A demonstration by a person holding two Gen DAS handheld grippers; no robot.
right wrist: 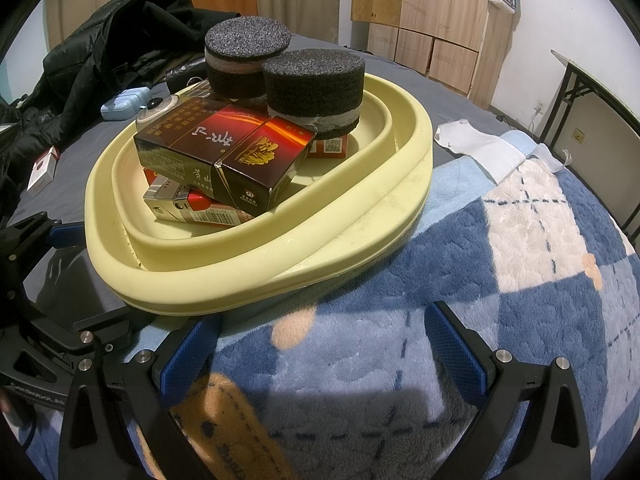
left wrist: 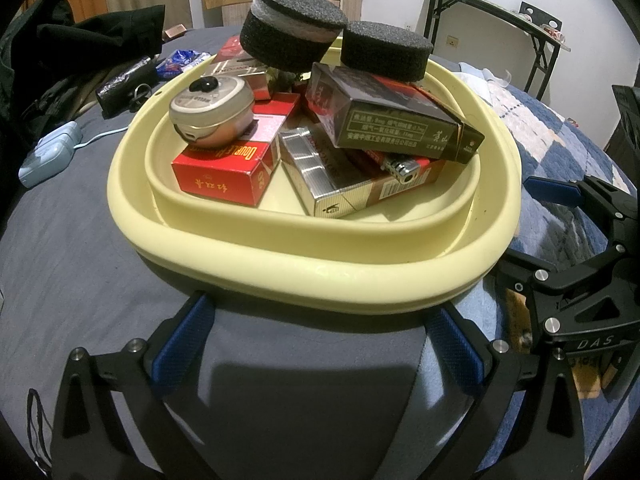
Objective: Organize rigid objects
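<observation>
A pale yellow basin [left wrist: 304, 276] sits on the bed, right in front of both grippers. It holds a dark brown cigarette pack [left wrist: 392, 120] on top, a red pack [left wrist: 228, 168], a silver pack [left wrist: 320, 176], a metal lighter [left wrist: 404, 168] and a round tin [left wrist: 212, 112]. Two black foam discs [left wrist: 292, 28] [left wrist: 386, 50] rest on the pile at the back. My left gripper [left wrist: 322, 320] is open just short of the near rim, holding nothing. My right gripper [right wrist: 322, 324] is open beside the basin [right wrist: 240, 284], over the blanket, also holding nothing.
A grey sheet [left wrist: 80, 260] lies to the left and a blue plaid blanket [right wrist: 460, 280] to the right. A black jacket [right wrist: 112, 32], a light-blue case [left wrist: 48, 152], a small white-and-red pack [right wrist: 42, 168], a white cloth [right wrist: 480, 144] and a folding table [left wrist: 500, 20] surround the basin.
</observation>
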